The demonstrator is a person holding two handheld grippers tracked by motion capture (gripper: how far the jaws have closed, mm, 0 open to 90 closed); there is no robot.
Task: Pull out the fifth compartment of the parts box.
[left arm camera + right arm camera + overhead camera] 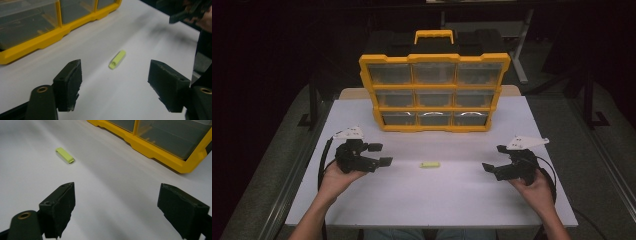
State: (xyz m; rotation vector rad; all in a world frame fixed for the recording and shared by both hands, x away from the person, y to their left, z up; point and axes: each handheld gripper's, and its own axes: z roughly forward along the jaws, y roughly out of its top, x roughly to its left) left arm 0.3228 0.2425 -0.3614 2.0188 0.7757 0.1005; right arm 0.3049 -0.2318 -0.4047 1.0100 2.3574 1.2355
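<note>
A small flat yellow-green piece (430, 164) lies on the white table (437, 200), midway between the two hands. My left gripper (382, 154) hovers to its left, jaws open and pointed toward it, nothing between them. In the left gripper view the piece (117, 59) lies beyond the open left gripper (116, 85). My right gripper (493, 158) sits to the right of the piece, open and empty. The right gripper view has the piece (65, 155) far off at upper left, ahead of the open right gripper (120, 208).
A yellow parts organizer (434, 58) with clear drawers stands upright at the back of the table, its frame (50, 37) (155, 151) near both grippers' lines of sight. A dark case with a yellow handle (433, 36) sits behind it. The table's edges drop to dark floor.
</note>
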